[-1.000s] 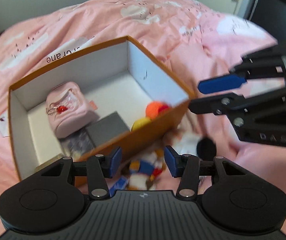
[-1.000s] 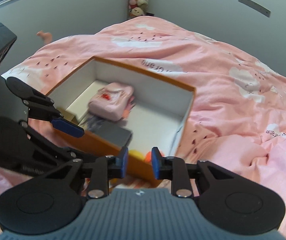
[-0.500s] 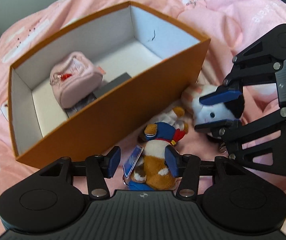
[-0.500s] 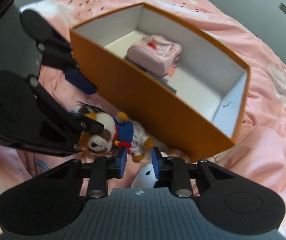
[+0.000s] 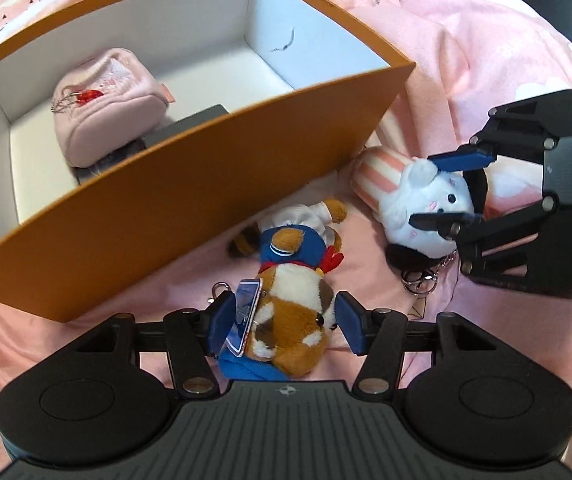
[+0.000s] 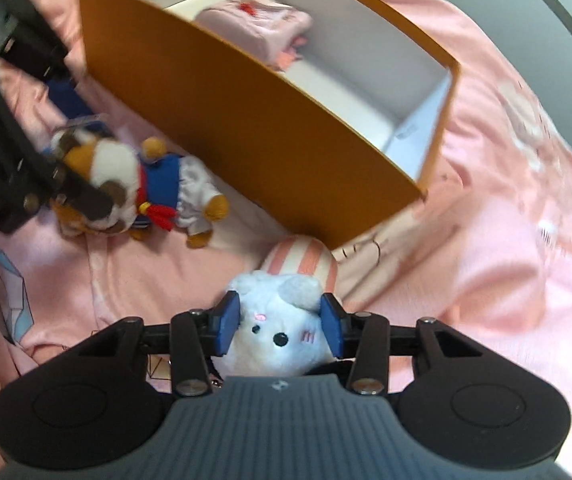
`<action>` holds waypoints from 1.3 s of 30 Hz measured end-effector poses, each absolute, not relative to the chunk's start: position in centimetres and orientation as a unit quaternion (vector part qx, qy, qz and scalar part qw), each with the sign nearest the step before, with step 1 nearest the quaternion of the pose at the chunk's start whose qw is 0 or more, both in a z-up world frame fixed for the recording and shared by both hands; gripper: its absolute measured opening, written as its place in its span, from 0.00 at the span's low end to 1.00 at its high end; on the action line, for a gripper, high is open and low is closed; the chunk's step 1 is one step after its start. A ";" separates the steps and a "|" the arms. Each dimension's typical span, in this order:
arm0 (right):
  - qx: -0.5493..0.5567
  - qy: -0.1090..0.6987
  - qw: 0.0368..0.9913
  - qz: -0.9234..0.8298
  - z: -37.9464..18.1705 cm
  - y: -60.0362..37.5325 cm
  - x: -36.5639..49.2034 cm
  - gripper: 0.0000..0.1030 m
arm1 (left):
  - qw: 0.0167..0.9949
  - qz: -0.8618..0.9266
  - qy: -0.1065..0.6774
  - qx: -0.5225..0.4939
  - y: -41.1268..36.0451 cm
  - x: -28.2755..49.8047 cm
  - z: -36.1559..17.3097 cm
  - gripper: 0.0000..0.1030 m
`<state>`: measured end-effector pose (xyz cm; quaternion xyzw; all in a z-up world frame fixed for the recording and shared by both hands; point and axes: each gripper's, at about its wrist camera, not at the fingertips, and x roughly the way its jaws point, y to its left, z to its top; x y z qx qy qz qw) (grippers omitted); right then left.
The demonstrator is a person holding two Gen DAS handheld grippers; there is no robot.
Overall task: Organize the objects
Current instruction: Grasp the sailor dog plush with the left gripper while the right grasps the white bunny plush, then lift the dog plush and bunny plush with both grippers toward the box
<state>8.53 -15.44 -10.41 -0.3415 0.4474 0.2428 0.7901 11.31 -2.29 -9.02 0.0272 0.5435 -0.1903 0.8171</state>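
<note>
Beside the orange cardboard box (image 5: 190, 200), we straddle two toys for boxing: left gripper (image 5: 286, 322) opening around the brown-and-white plush dog (image 5: 289, 300), right gripper (image 6: 280, 326) opening around the white plush bunny (image 6: 274, 332).

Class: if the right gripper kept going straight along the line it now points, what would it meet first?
Most likely the white plush: it already sits between the opening jaws of the right gripper, with the pink bedcover apparently beneath it.

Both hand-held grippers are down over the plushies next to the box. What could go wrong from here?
1. The left hand-held gripper, jaws opening, straddles the brown plush with a card tag against one pad; it may pinch the tag, not the body.
2. The right hand-held gripper, also opening, frames the white plush; its key ring could snag the pink bedding.
3. The orange box sits close; a lift could clip its wall.
</note>
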 end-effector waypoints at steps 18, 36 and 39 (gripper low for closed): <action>-0.301 0.459 0.810 0.206 -10.9 -16.7 9.0 0.47 | 0.812 -0.171 0.556 0.050 -2.9 10.2 -9.8 0.62; -0.307 0.467 0.792 0.247 -10.4 -14.2 7.4 0.62 | 0.810 -0.147 0.566 -0.035 -1.0 10.8 -10.2 0.62; -0.331 0.473 0.781 0.239 -11.5 -13.5 8.1 0.65 | 0.810 -0.147 0.567 -0.037 -0.9 10.8 -10.1 0.62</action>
